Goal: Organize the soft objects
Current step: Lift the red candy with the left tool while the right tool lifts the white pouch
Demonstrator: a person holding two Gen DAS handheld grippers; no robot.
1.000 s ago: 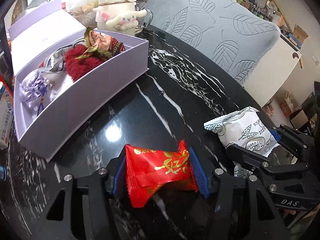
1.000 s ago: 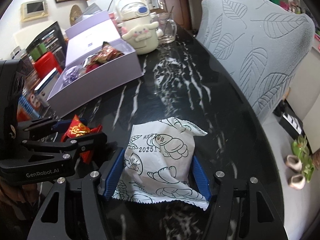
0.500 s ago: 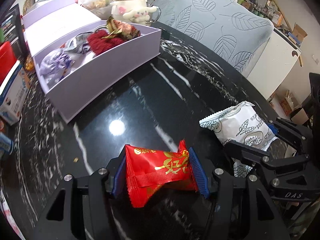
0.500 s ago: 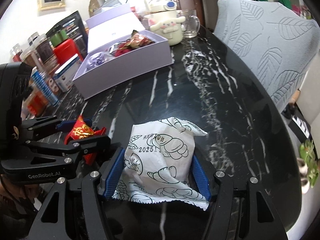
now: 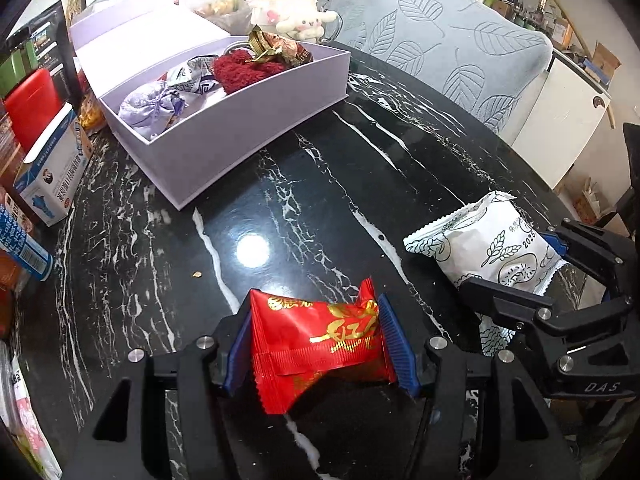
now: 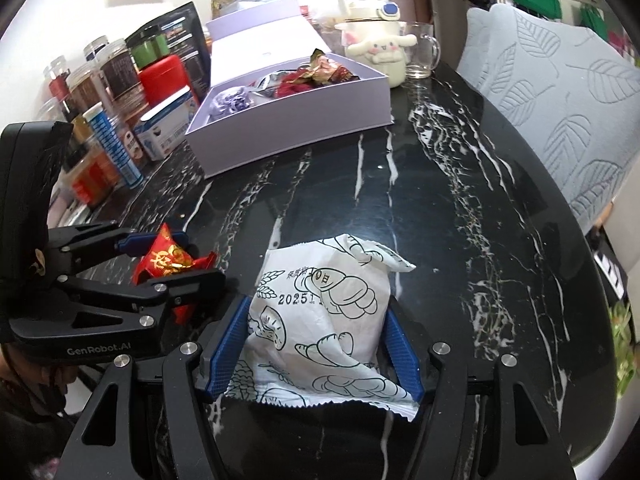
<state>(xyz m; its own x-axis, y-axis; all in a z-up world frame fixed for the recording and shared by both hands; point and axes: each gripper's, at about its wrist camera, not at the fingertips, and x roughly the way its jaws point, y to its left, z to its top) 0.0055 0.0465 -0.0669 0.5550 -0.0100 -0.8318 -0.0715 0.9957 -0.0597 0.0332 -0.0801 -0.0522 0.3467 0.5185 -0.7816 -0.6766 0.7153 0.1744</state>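
Table [image 5: 360,184] black marble with white veins, both grippers over its near part. Left gripper [image 5: 316,344] clamped on red packet [image 5: 320,344], blue pads pressing both its sides, packet crinkled, gold print on it. Right gripper [image 6: 316,344] clamped on white packet [image 6: 324,312] with line drawings, pads on both sides, top corner of packet folded over. In left view right gripper [image 5: 520,264] sits to the right, white packet [image 5: 480,248] between its fingers. In right view left gripper [image 6: 164,256] sits at left, red packet [image 6: 168,258] in it. Lilac box [image 5: 248,132] farther back on table, lid open, well apart from both grippers; holds lilac pouch [image 5: 152,104], dark red fuzzy thing [image 5: 244,70], foil wrappers. White plush [image 6: 380,52] and glass mug [image 6: 420,52] behind box. Jars, cartons along left edge. Grey leaf-pattern chair [image 6: 560,92] right of table.
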